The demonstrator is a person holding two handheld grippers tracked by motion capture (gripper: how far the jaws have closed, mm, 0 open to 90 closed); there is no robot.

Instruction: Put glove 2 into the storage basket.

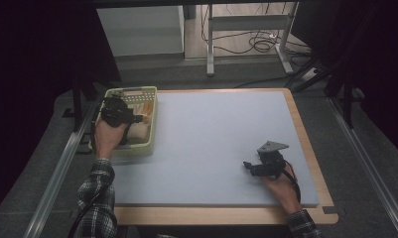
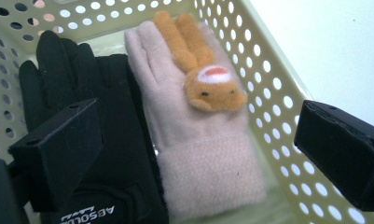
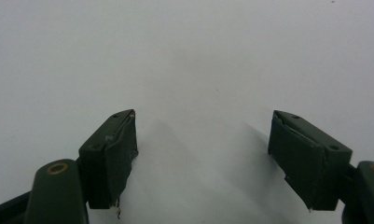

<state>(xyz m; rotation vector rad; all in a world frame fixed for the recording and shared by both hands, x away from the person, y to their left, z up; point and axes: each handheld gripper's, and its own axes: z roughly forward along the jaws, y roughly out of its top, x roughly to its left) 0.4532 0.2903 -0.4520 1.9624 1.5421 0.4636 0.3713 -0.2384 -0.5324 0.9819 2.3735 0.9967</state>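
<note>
At the far left of the table we see the pale yellow basket [image 1: 152, 120], and inside it two gloves lie side by side: a black glove [image 2: 100, 140] and, touching it, a pink fleece glove [image 2: 194, 140] with a small orange plush animal [image 2: 208, 79] on its back. Our left gripper [image 1: 137, 118] hangs over the basket with its jaws spread wide, one on either side of the gloves and pressing on neither, so nothing is held. From how things lie, we judge the packing to be far along: both gloves are already in the basket, and we see nothing waiting on the mat. What is left, if anything, is probably only to draw the left hand [image 1: 108, 133] clear.

Moving right, the pale grey mat [image 1: 221, 148] covers most of the wooden table [image 1: 226, 214]. Near its right front part our right gripper [image 1: 248, 166] rests low with its jaws open and nothing between them; the right gripper view shows plain mat under them.

Around the table the room is dim, with a grey floor [image 1: 375, 198], a metal desk frame [image 1: 246, 34] behind, and loose cables [image 1: 261, 42] on the floor under it.
</note>
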